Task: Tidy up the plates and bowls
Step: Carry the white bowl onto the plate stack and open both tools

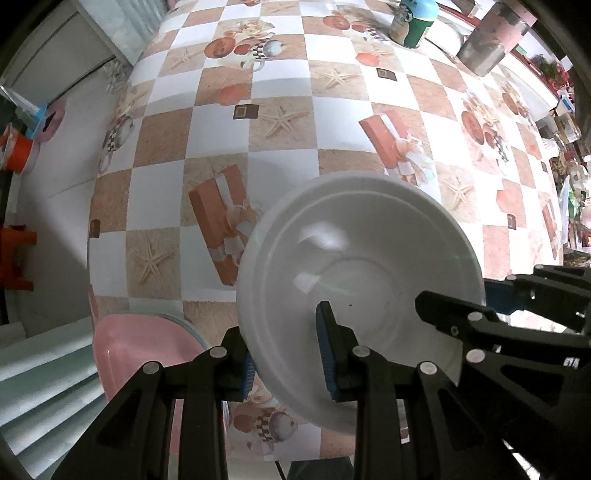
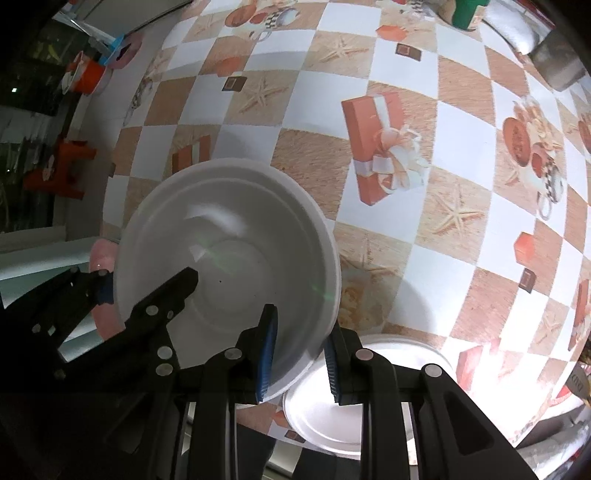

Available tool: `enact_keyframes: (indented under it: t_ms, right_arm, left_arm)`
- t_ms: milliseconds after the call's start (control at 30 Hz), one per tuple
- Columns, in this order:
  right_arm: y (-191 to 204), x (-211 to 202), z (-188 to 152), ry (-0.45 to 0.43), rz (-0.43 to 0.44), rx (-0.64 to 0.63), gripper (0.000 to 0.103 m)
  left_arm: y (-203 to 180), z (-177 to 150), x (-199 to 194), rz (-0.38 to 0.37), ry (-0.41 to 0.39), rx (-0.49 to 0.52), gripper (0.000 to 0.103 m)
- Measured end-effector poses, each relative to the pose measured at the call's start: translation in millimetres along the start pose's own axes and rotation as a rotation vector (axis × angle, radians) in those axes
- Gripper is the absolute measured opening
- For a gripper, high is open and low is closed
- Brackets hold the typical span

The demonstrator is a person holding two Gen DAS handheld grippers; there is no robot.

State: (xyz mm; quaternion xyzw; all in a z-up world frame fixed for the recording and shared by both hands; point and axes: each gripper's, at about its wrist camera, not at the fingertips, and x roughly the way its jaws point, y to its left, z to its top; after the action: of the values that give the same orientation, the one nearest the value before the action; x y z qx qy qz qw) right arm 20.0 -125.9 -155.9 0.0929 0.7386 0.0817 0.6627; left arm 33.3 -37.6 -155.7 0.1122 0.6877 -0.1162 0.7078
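bowl: white bowl (image 1: 360, 291) held up off the desk (image 1: 295, 122), tilted, opening toward both cameras. Slight blur on it, so probably moving.
left claw: left claw (image 1: 288, 350) pinches the near-left rim, one blue pad inside, one outside on the wall. Jaws narrow, closed on the rim.
right claw: right claw (image 2: 301, 354) pinches the near-right rim the same way, inner pad in the bowl, outer pad outside. Also closed on it.
grip note: two rim pinches on the same near side, none on the far side. The bowl can pivot down at the far edge. Judgement: keep both wrists moving together, no twist between them.
pink plate: pink plate (image 1: 147, 354) at the near-left corner of the desk, with a pale blue-green rim showing under it, likely a stack. It sits left of the bowl and below it.
white plate: white plate (image 2: 354, 398) at the near desk edge, below the right claw, apart from the bowl.
step: looks like carrying the bowl to a stacking spot. Cannot tell which one.
how: level the bowl before lowering, land the base flat, centre it, then release one claw at a time.
risk: glazed rim is slick. A fast swing or uneven release could drop it on a plate or off the near edge.
far clutter: green cup (image 1: 419, 22) and a metal pot (image 1: 491, 40) at the far edge, well apart, no conflict.
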Motion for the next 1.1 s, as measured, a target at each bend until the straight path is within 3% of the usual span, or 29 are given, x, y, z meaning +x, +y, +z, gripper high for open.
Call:
enact_keyframes:
  t_ms: [300,1100]
  right_arm:
    - [-1,-20,-12,-0.030,0.002,0.023,0.027]
    - [-56,-61,-56,-0.105,0.004,0.161,0.027]
  left_arm:
    - [-4,-13,-19,-0.010,-0.005,0.036,0.031]
    - [-79,-20,-51,-0.055,-0.053,0.258,0.031]
